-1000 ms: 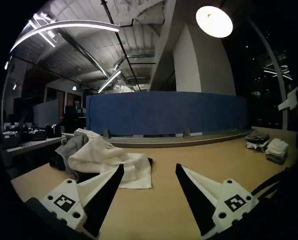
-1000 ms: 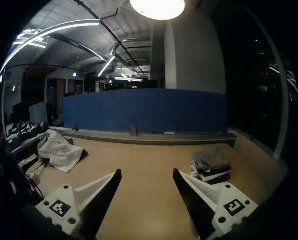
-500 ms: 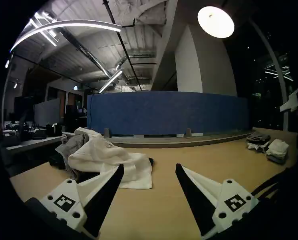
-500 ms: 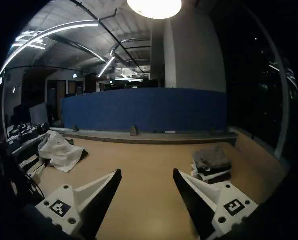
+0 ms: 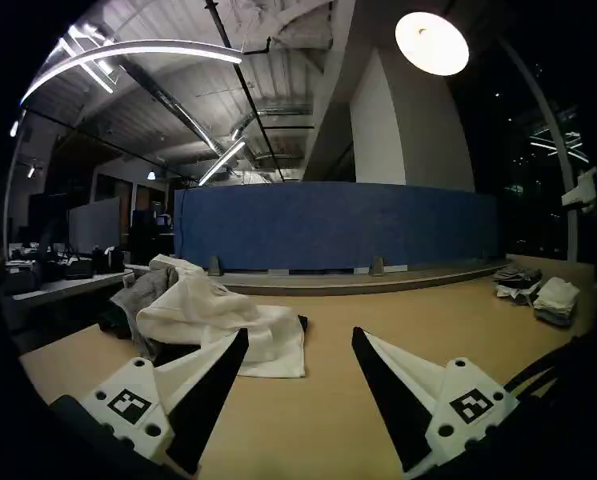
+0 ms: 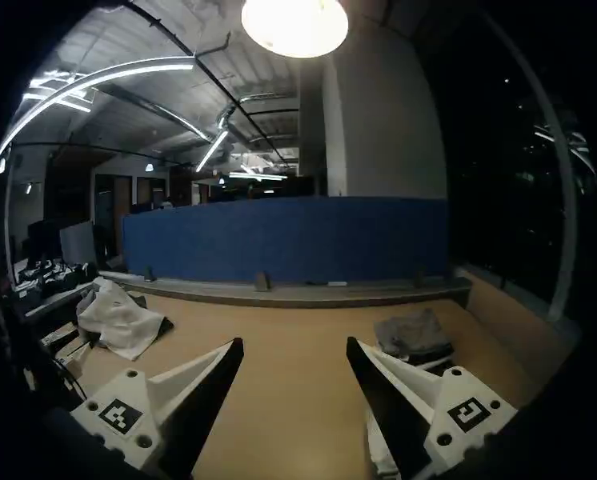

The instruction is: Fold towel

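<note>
On a wooden desk, a crumpled white towel lies just ahead of the left gripper — spread wide and empty; the right gripper likewise gapes, empty, near a folded stack.

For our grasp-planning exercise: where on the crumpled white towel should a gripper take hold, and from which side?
Pinch the flat corner of the white towel, spread on the table nearest the left gripper. Probably come low from the front; the rest is heaped.
</note>
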